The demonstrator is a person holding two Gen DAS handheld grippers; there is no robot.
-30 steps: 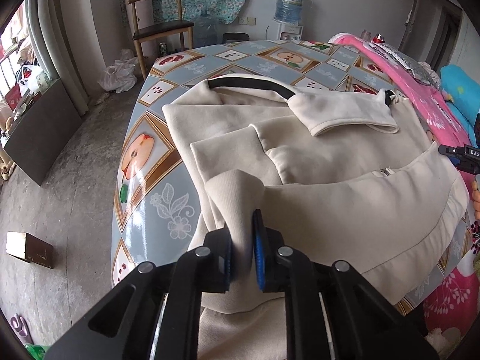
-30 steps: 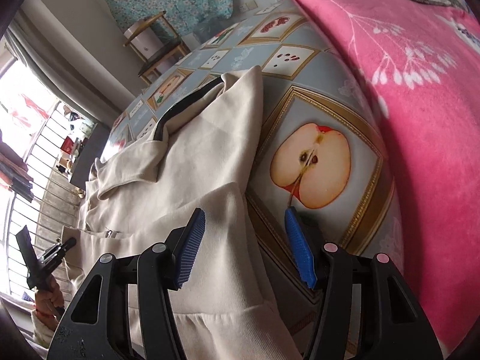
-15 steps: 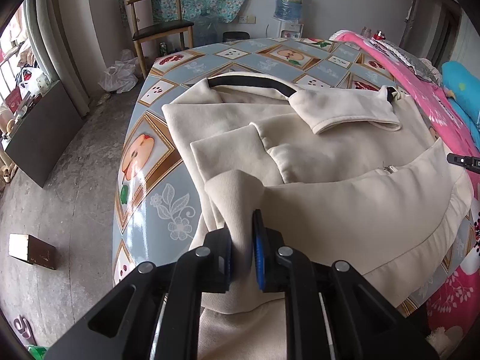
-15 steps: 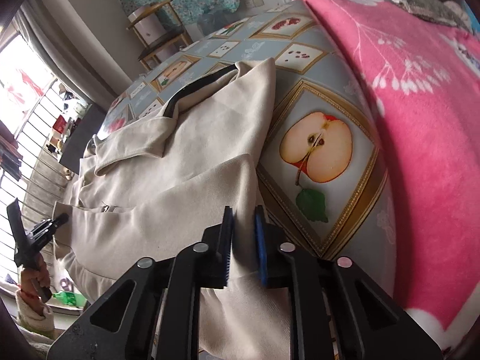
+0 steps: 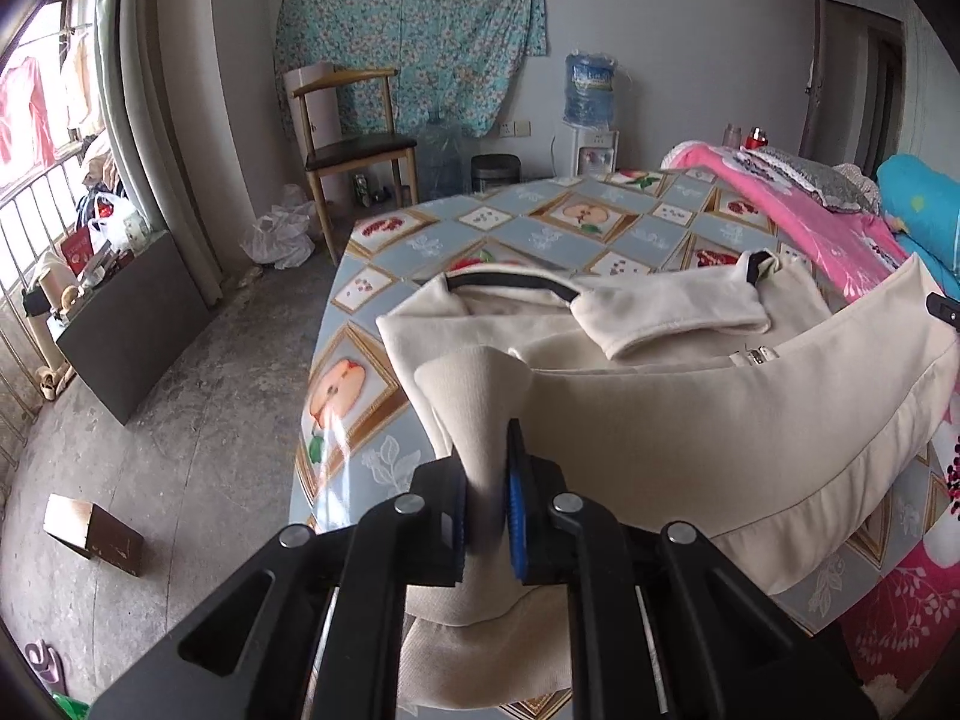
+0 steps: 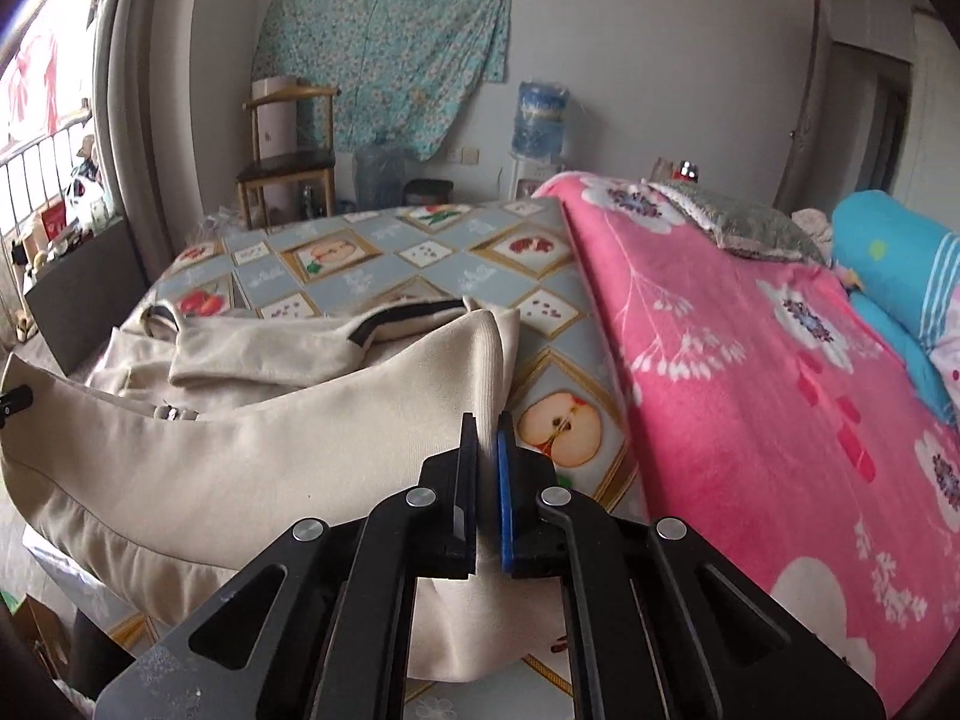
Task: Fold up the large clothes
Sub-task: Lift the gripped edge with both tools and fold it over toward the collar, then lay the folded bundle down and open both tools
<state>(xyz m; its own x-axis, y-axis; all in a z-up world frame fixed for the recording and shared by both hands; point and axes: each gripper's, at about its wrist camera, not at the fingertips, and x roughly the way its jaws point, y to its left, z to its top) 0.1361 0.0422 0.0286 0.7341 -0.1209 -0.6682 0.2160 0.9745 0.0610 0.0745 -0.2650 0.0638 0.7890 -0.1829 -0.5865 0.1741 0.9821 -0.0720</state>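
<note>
Both claws are clamped on the cream jacket: the left claw pinches one bottom corner, the right claw the other, and the hem hangs lifted between them above the table. The jacket lies with its collar at the far side and the sleeves seemingly folded in. I judge the bottom-to-collar fold just begun; laying it down and smoothing remain.
</note>
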